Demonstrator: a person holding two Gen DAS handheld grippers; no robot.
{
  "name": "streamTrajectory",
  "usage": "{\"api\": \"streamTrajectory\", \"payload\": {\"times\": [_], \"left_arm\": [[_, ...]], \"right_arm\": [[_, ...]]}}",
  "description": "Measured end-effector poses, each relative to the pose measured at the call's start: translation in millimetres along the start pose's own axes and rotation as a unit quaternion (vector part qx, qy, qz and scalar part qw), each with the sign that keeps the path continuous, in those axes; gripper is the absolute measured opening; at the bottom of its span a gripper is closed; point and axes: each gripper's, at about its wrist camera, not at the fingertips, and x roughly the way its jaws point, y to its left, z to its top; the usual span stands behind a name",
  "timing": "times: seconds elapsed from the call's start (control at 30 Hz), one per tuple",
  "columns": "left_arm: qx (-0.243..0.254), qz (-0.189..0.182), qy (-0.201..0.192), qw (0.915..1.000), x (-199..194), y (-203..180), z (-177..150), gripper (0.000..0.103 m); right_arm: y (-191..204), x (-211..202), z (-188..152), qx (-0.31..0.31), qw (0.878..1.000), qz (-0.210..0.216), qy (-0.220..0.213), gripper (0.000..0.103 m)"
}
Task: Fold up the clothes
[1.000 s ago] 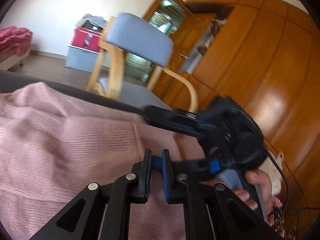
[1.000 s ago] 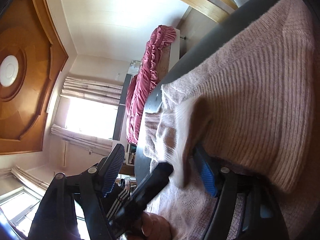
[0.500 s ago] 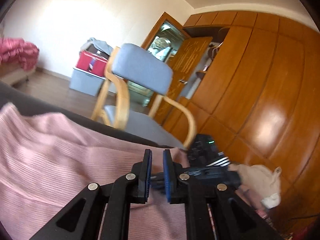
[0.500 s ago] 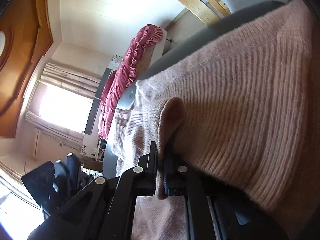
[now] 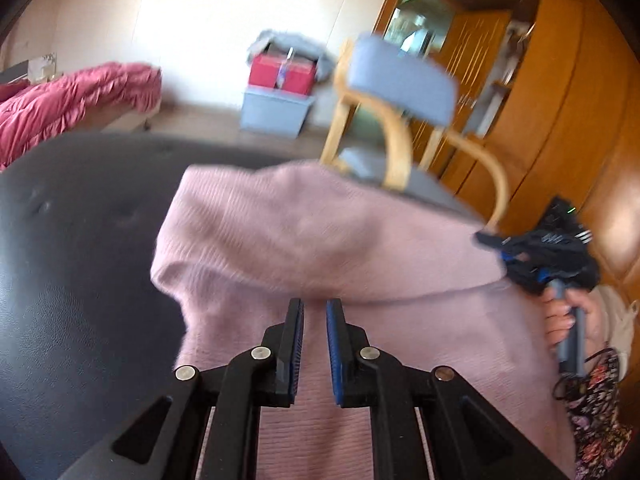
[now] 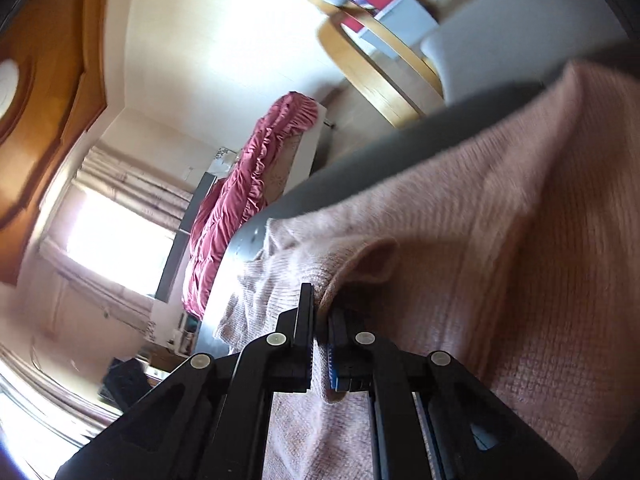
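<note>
While both claws pinch pink sweater [image 5: 304, 236], dark padded surface [image 5: 80, 240] underneath; bedroom.

Worktop and load
Dark padded worktop [image 5: 72, 248] carries one pink knit sweater [image 5: 320, 240], spread across its right part with one layer folded over; the left part is bare.

Right gripper [image 6: 320, 320] jaws clamped on pink sweater [image 6: 500, 240] edge over dark surface [image 6: 380, 160].

White walls [image 5: 192, 28], wood panelling [image 5: 568, 128], a wooden chair [image 5: 400, 80] with grey cushions, a red-covered bed [image 5: 68, 104], stacked boxes [image 5: 280, 100], and a bright curtained window [image 6: 120, 236].
</note>
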Motion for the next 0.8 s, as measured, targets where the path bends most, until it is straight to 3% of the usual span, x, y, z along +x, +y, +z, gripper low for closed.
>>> {"api": "streamTrajectory", "payload": {"times": [0.13, 0.3, 0.43, 0.6, 0.67, 0.73, 0.8], "left_arm": [[0.032, 0.077, 0.029, 0.9961, 25, -3, 16, 0.010], [0.015, 0.151, 0.032, 0.9880, 45, 18, 27, 0.011], [-0.034, 0.111, 0.022, 0.9930, 40, 37, 24, 0.012], [-0.060, 0.158, -0.047, 0.9844, -6, 46, 15, 0.013], [-0.074, 0.201, -0.102, 0.9714, -30, 44, 16, 0.011], [-0.079, 0.191, -0.145, 0.9676, -42, 34, 25, 0.012], [-0.075, 0.169, -0.140, 0.9727, -33, 21, 40, 0.015]], "right_arm": [[6, -7, 2, -0.005, 1.000, 0.022, -0.016, 0.006], [4, -12, 5, -0.011, 0.999, -0.003, -0.039, 0.006], [-17, -2, 6, 0.006, 0.999, -0.043, -0.026, 0.005], [-25, 0, 5, 0.006, 0.999, -0.044, -0.020, 0.005], [-26, -1, 4, 0.004, 0.999, -0.045, -0.020, 0.005], [-26, 0, 3, 0.003, 0.999, -0.047, -0.020, 0.005], [-27, -2, 3, 0.001, 0.999, -0.048, -0.021, 0.005]]}}
